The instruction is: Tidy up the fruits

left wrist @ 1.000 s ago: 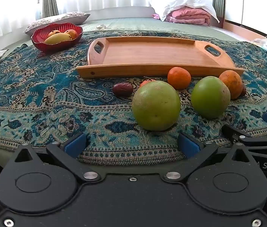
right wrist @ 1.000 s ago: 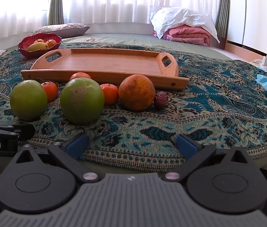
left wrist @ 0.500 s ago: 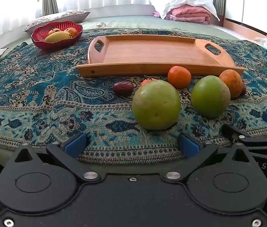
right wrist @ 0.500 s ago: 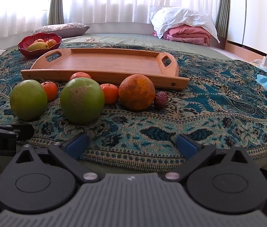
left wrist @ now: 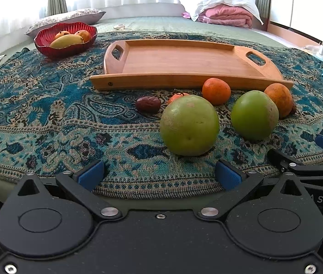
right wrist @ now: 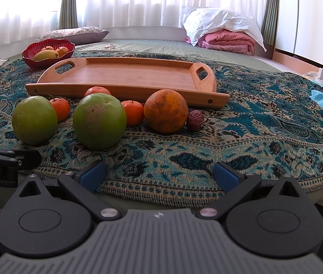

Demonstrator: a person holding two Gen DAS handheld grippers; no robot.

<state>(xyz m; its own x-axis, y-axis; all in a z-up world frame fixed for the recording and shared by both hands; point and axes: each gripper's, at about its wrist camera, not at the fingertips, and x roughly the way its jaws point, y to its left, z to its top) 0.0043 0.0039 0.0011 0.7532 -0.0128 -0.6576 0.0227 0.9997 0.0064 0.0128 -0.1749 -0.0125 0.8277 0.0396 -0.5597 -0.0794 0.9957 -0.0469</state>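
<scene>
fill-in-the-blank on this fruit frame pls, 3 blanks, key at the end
1. The wooden tray holds ____ fruits.
2. The mango lies in the ____ bowl.
3. The left gripper and right gripper are both ____, holding nothing.

Missing words: no; red; open
</scene>
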